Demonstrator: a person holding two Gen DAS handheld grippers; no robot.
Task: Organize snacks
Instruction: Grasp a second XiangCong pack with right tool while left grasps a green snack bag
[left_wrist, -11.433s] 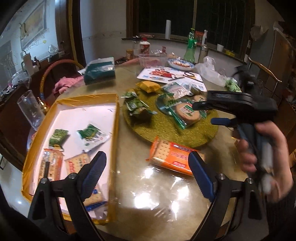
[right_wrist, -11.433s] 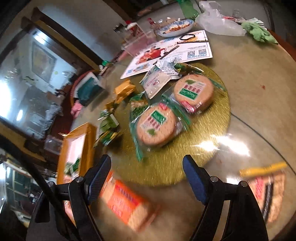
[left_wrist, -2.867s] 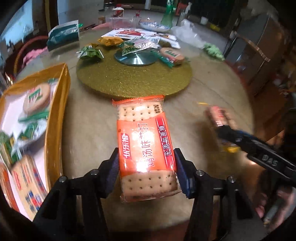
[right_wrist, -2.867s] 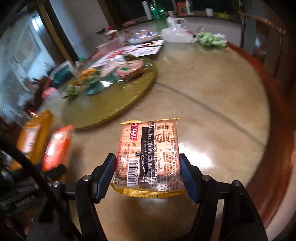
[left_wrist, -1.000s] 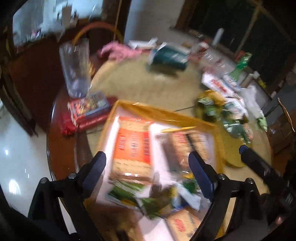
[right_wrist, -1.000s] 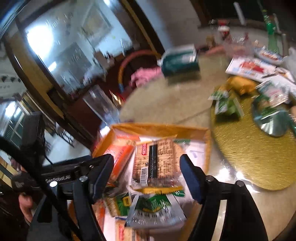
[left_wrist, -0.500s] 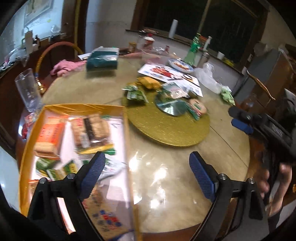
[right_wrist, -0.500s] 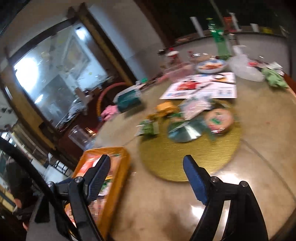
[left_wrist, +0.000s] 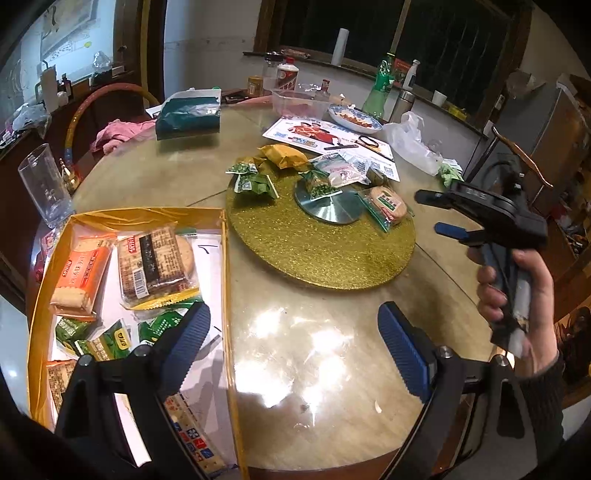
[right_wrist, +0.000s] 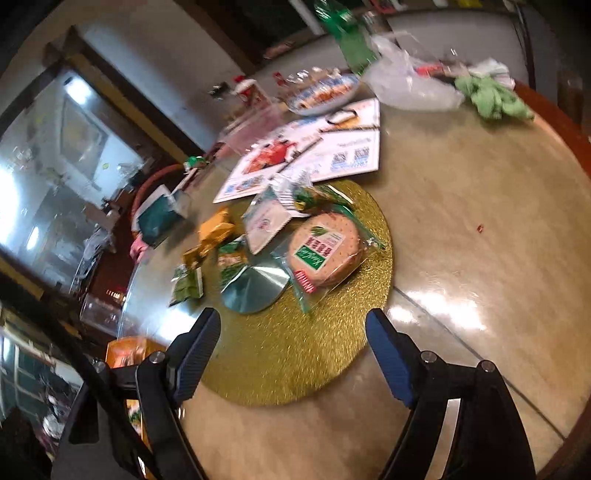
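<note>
Both tools empty, jaws standing apart with nothing between the pads: left tool hangs over the near edge of the desk, half over the yellow tray; right tool points at the gold turntable, and its handle shows in the left wrist view gripped by the person's right hand. Tray sits at the left of the desk, just beside the turntable rim. Already in the tray: an orange cracker pack, a brown cracker pack lying partly over a round biscuit, several small green packets, and more cracker packs along the near edge, partly hidden behind the left tool. Judged from this, the sorting is well past halfway. Left on the turntable: one wrapped round biscuit nearest the right tool, a yellow-orange pouch, a pale flat sachet, and a scatter of small green snack bags around the silver hub. Exact count of the green bags unclear; they overlap. Other clutter on the far side (leaflet, bowl, plastic bag, teal box, glass) looks like no part of the job. Likely next pick: the round biscuit for the right tool, a green bag for the left. Right wrist view is motion-blurred, so fine detail there is unreliable.
</note>
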